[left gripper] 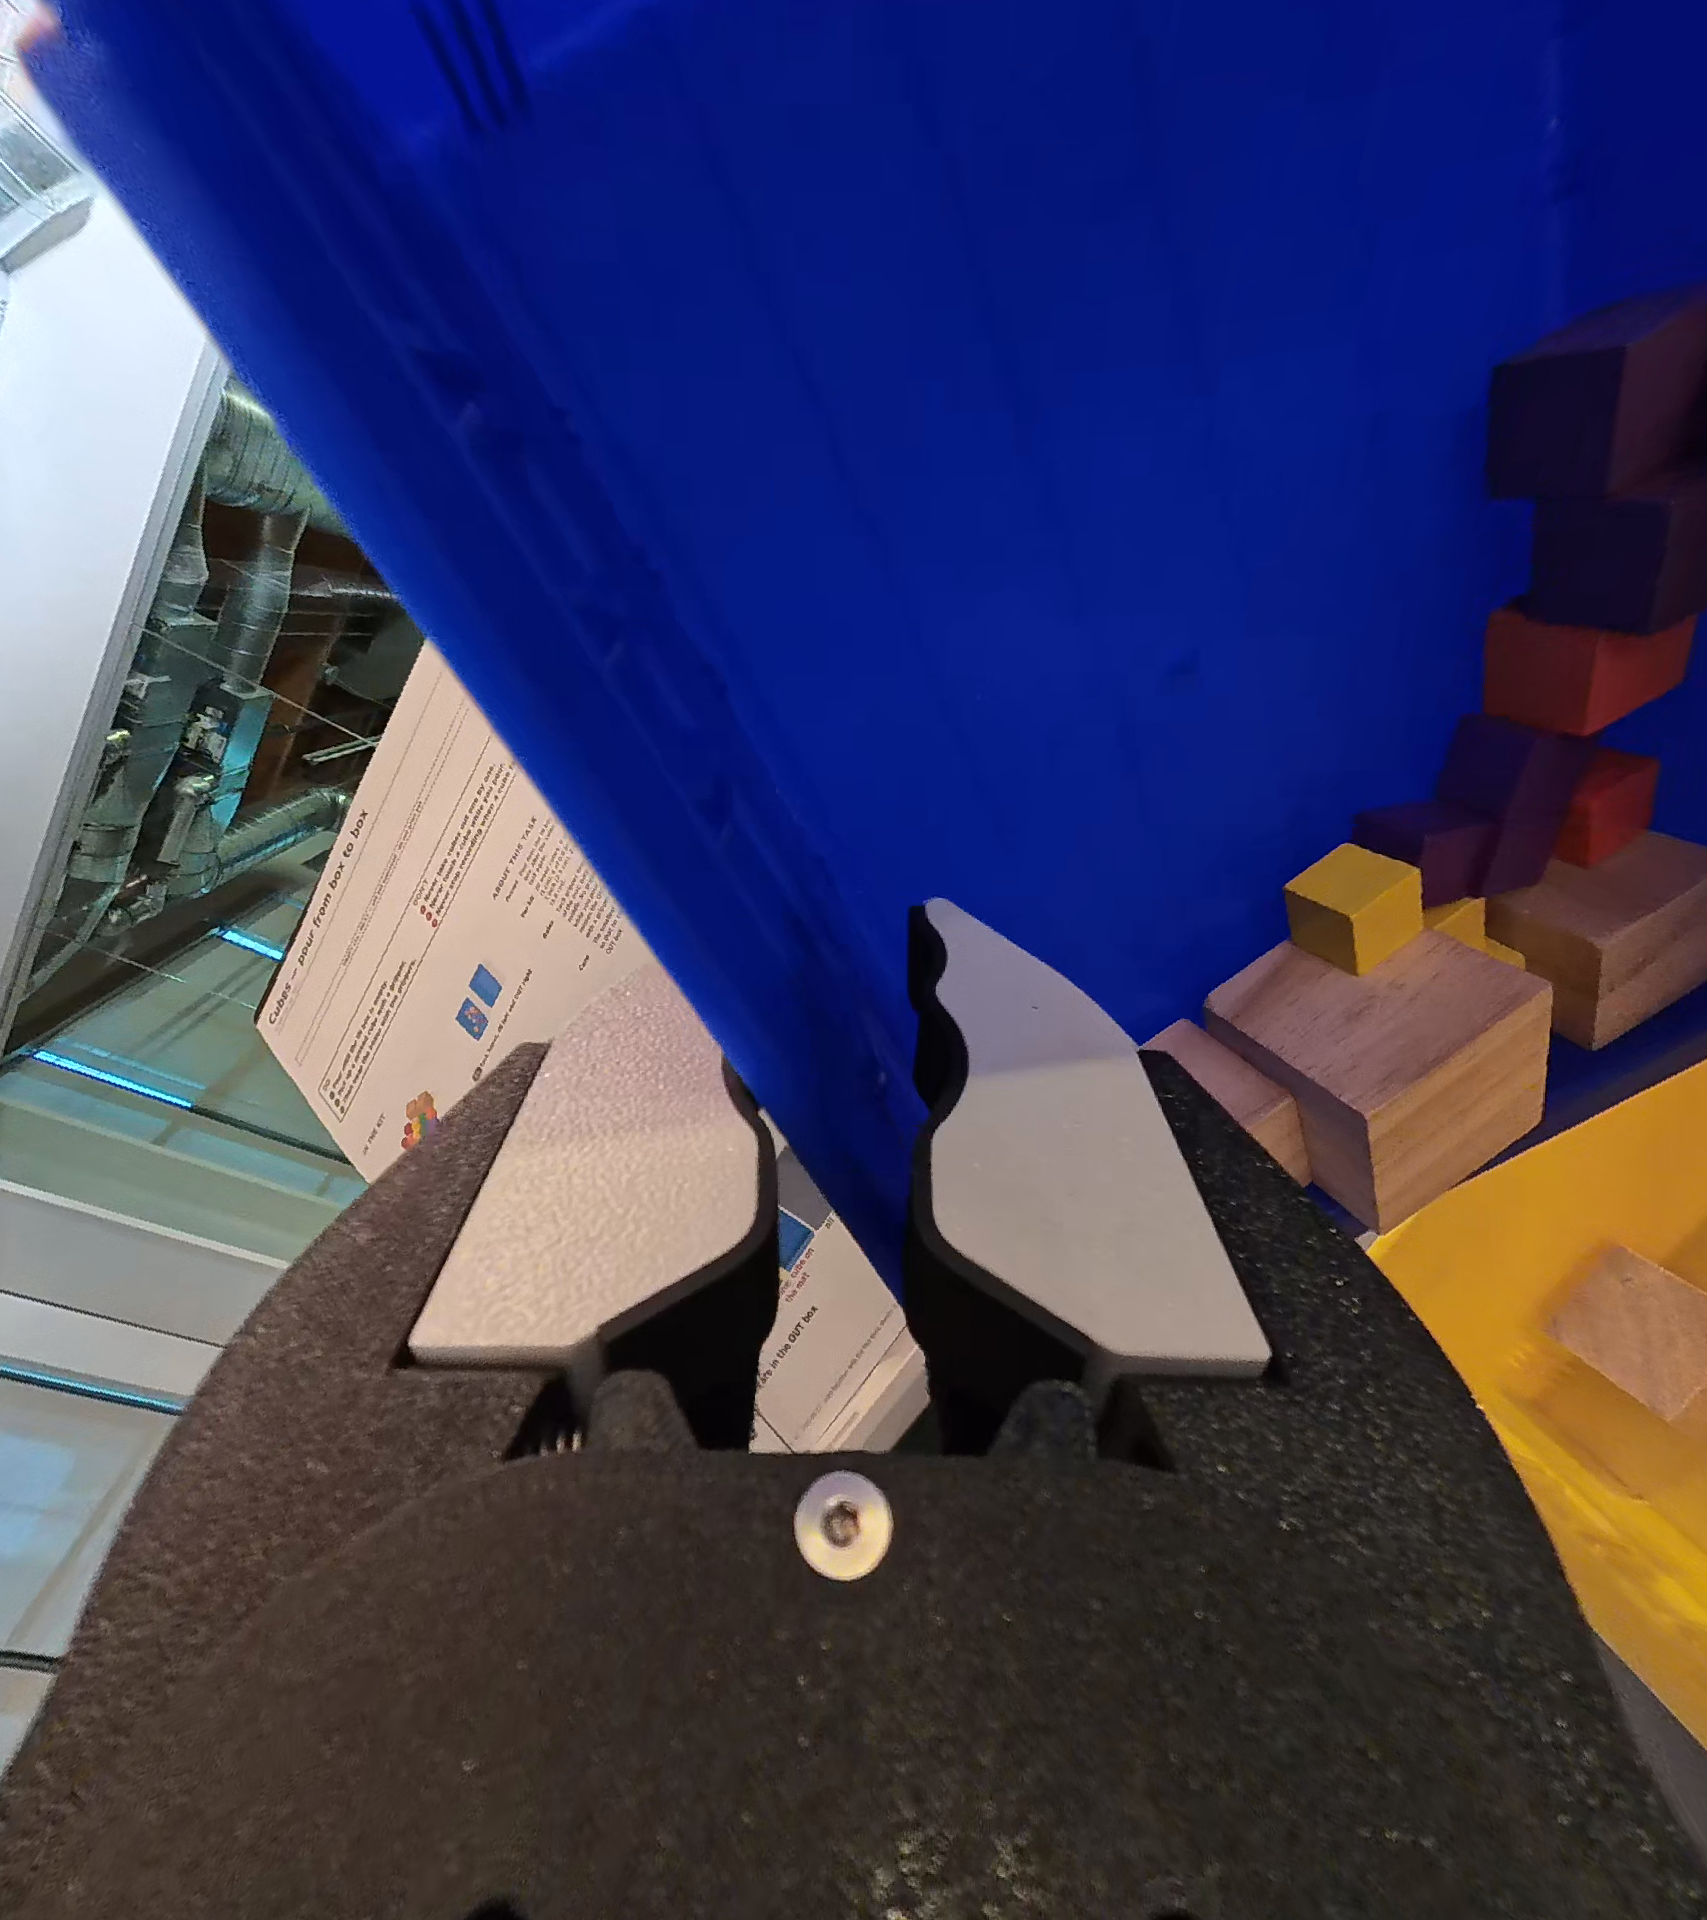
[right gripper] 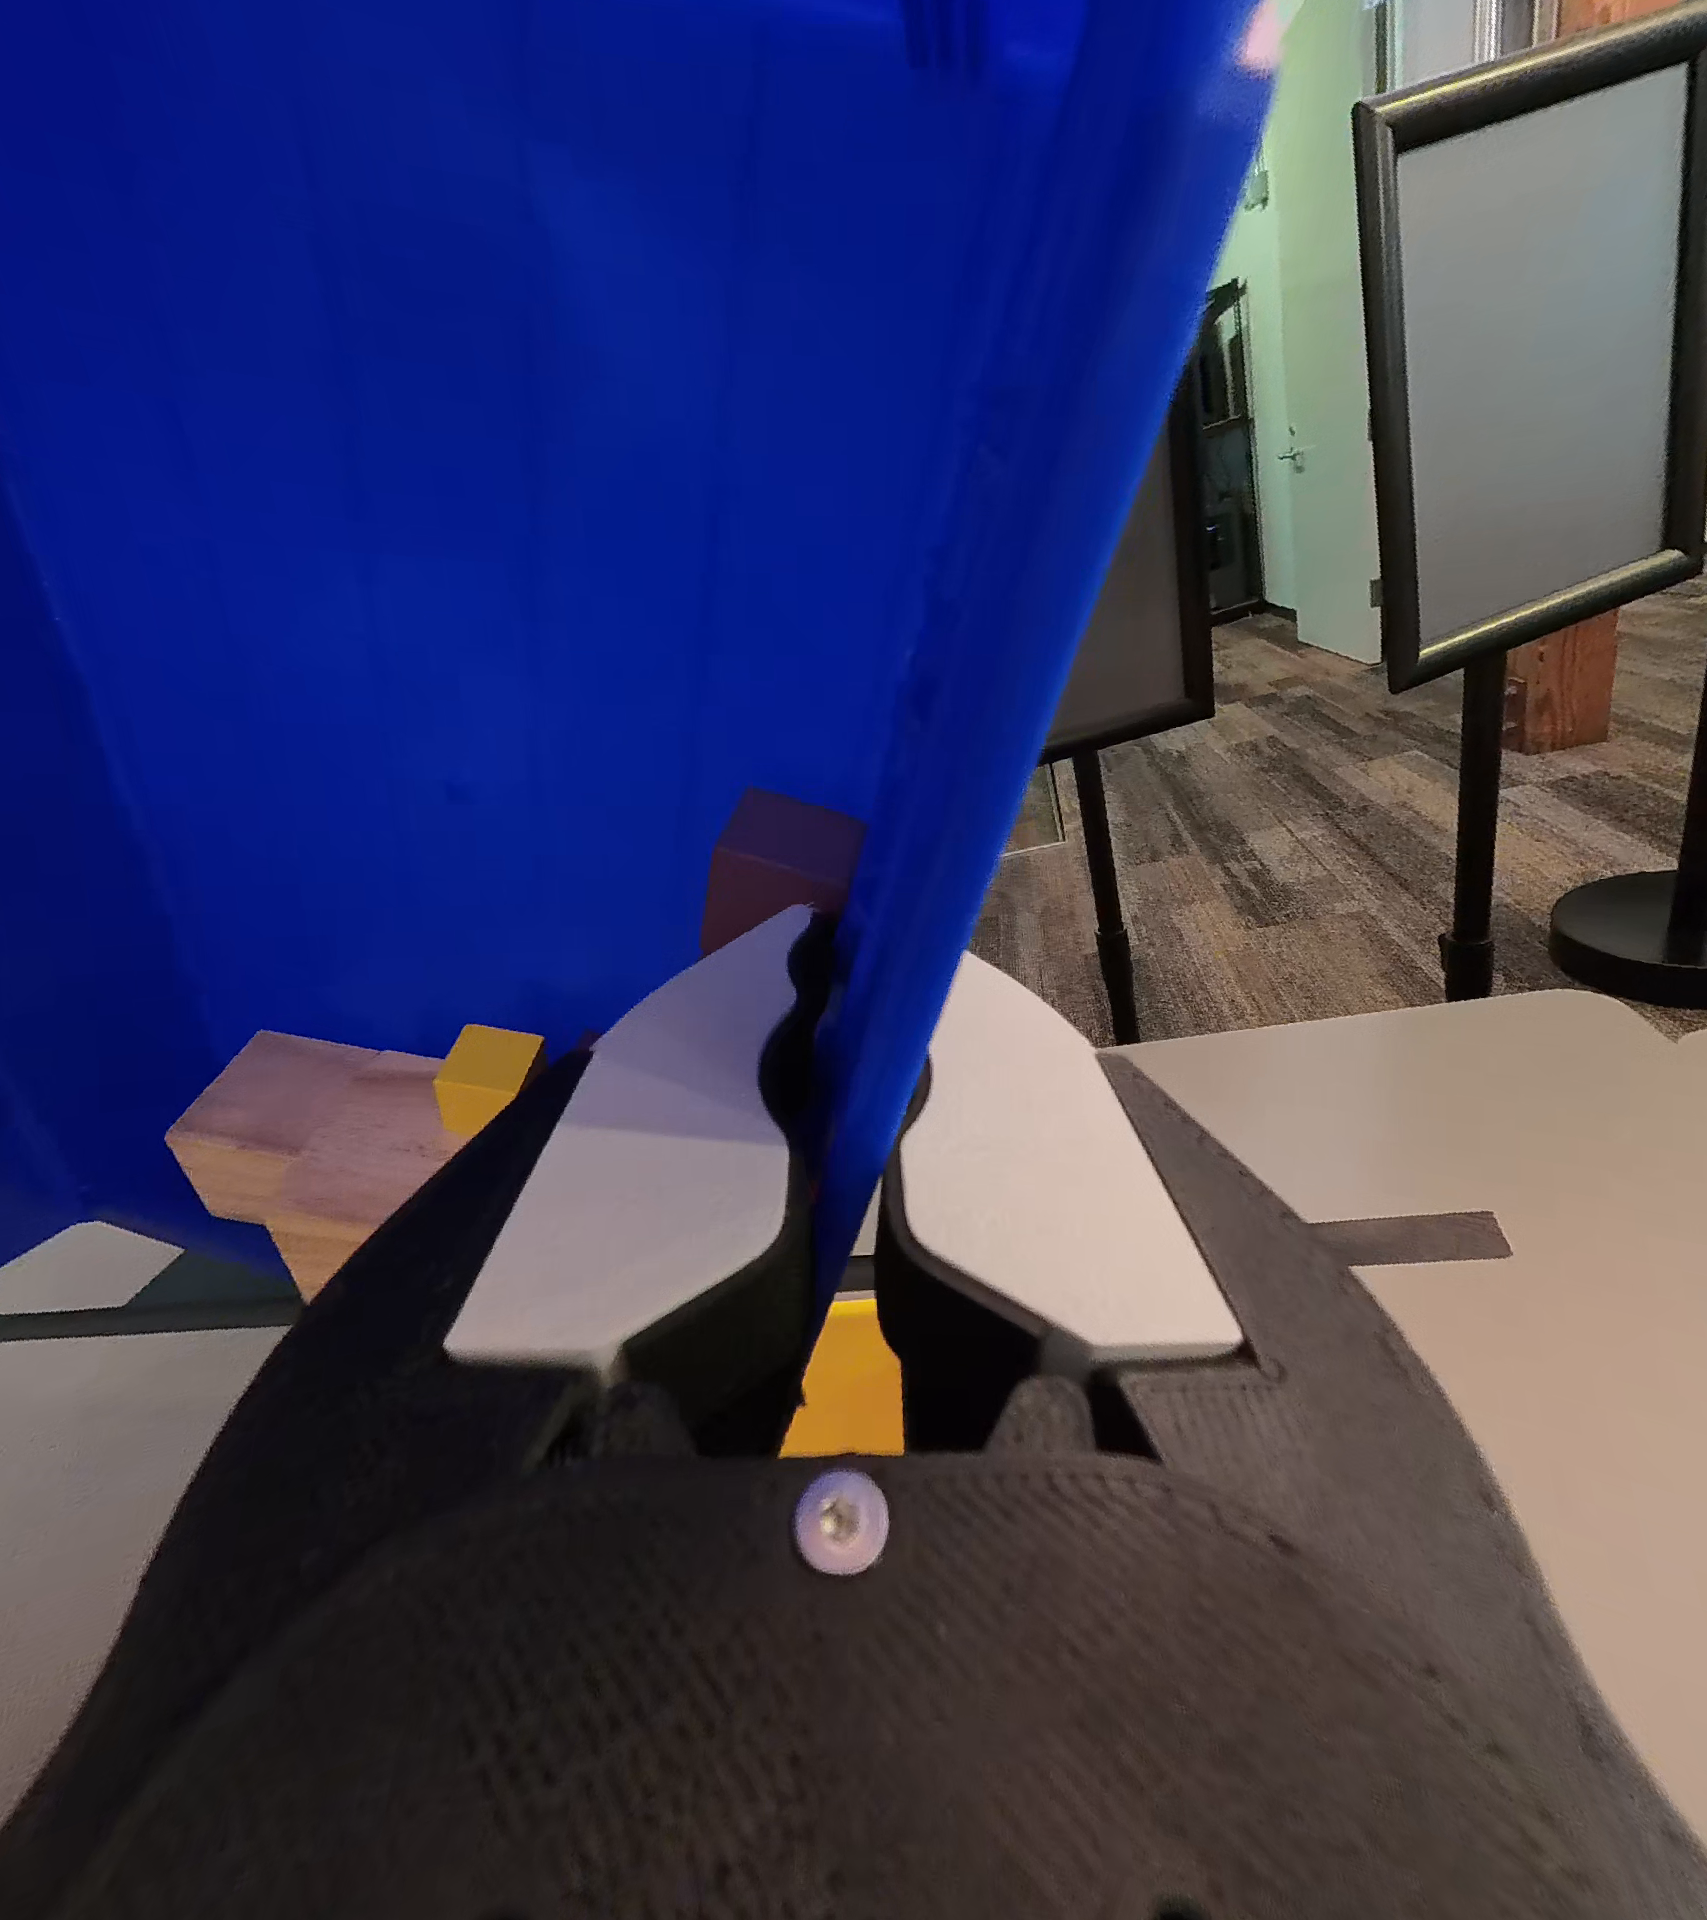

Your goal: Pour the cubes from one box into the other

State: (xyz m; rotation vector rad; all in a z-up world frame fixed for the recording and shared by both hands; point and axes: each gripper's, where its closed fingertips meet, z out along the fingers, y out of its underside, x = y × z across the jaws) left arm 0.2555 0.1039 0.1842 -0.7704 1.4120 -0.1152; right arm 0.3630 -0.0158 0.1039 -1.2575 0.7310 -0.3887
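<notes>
Both pairs of jaws are pinched narrow on opposite side walls of the blue box [left gripper: 932, 468], one finger inside and one outside each wall. The left gripper [left gripper: 841, 1049] has its right finger against the inner face and its left finger outside; the right gripper [right gripper: 844, 1029] mirrors that on the far wall, its inner finger just beside a purple cube [right gripper: 776, 862].

The box is tipped steeply, its floor rising like a wall ahead of both cameras, so the open mouth faces down and towards whoever holds the tools. The cubes [left gripper: 1555, 727] have slid into a heap against the low end: big wooden blocks [left gripper: 1389, 1060] at the bottom, a small yellow cube [left gripper: 1348, 914] on them, red and purple ones stacked above.

What matters next is that the heap sits right at the lip, directly above the yellow box [left gripper: 1659, 1195], whose rim lies just below and to the left gripper's right. One wooden block [left gripper: 1680, 1340] already lies inside it. I judge the pour partly done; more tilt about the line joining the two grips should send the rest over. Beyond lie a grey table [right gripper: 1451, 1351], a printed sheet [left gripper: 413, 935] and framed sign stands [right gripper: 1535, 343].
</notes>
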